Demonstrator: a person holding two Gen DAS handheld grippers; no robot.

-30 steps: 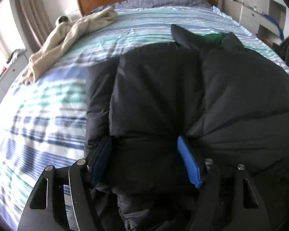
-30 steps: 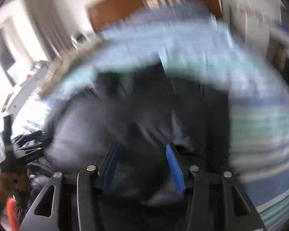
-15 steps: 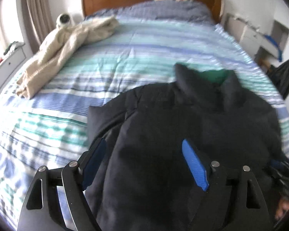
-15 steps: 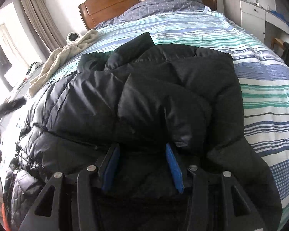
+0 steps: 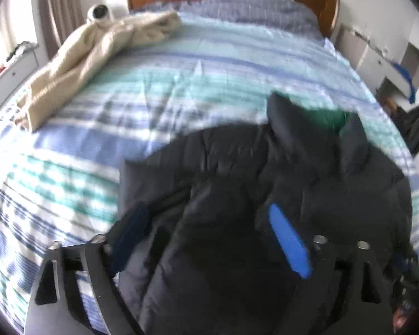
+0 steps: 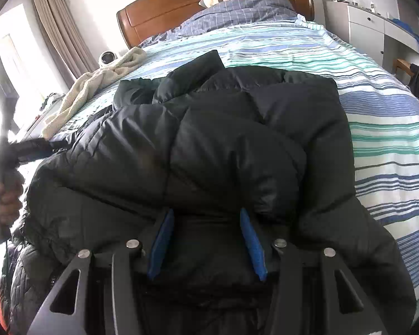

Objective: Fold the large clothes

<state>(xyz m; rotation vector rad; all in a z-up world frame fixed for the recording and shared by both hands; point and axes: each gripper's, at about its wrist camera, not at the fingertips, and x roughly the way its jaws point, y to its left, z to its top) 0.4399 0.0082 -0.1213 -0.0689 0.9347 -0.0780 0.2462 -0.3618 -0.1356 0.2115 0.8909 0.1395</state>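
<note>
I found no readable text, labels, brands or numbers in either wrist view. I checked the black puffer jacket (image 6: 237, 145) and saw no logo or tag print. The striped bedspread (image 5: 181, 83) carried pattern only. The left view was motion-blurred, so I couldn't resolve anything fine there.
</note>
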